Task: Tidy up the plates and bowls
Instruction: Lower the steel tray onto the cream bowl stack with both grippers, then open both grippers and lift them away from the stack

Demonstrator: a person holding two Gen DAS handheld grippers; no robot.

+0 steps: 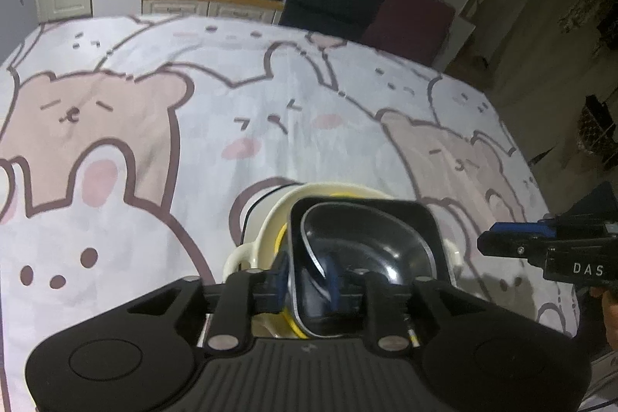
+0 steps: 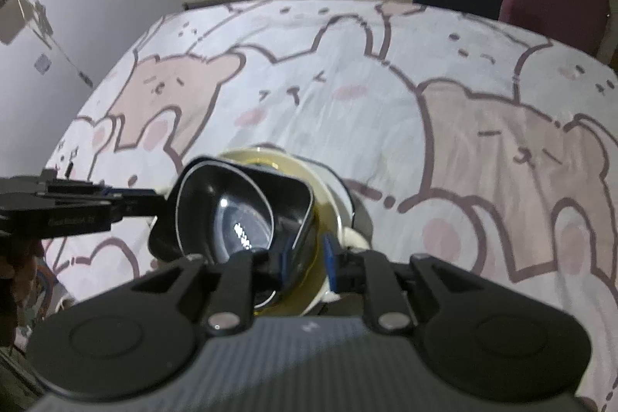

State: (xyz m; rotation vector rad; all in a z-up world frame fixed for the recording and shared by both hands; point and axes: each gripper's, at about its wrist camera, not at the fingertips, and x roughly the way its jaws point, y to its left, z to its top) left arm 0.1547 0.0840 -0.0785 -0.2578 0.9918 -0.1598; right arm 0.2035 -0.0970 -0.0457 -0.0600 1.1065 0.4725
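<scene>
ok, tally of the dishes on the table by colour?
Black square bowl: 1
Cream two-handled bowl: 1
Total: 2, the black one tilted inside the cream one. A yellow rim shows in between; cannot tell whether it is a third dish.

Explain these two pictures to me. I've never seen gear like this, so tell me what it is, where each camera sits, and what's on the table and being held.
No robot here: a person holds a two-finger gripper in each hand, each with a wide-angle camera looking along its fingers. One picture comes from the left gripper, the other from the right gripper. A cartoon-bear tablecloth covers the surface. On it stands a cream bowl with handles. The left gripper pinches the rim of a black bowl, tilted over the cream one. The right gripper is close beside them; whether it grips anything is unclear.
</scene>
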